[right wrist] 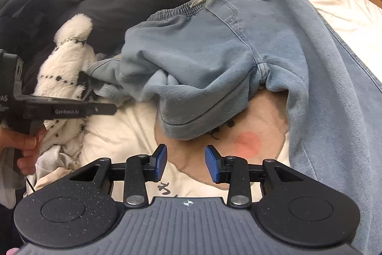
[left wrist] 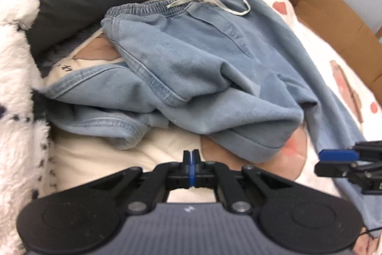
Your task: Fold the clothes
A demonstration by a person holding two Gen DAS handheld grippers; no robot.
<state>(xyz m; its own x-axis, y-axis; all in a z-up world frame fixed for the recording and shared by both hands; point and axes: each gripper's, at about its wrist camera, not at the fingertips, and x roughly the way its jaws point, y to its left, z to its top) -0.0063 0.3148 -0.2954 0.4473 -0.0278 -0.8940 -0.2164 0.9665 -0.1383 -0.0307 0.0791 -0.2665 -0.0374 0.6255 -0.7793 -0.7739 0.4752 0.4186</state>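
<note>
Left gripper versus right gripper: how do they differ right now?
The left gripper has its blue pads pressed flat together with nothing between them; the right gripper has its pads apart, with only the cream bedspread showing in the gap. The left gripper is nearer the fluffy white garment; the right gripper is nearer the long leg of the blue pants. Both point down at the pants, and neither grips any cloth.
</note>
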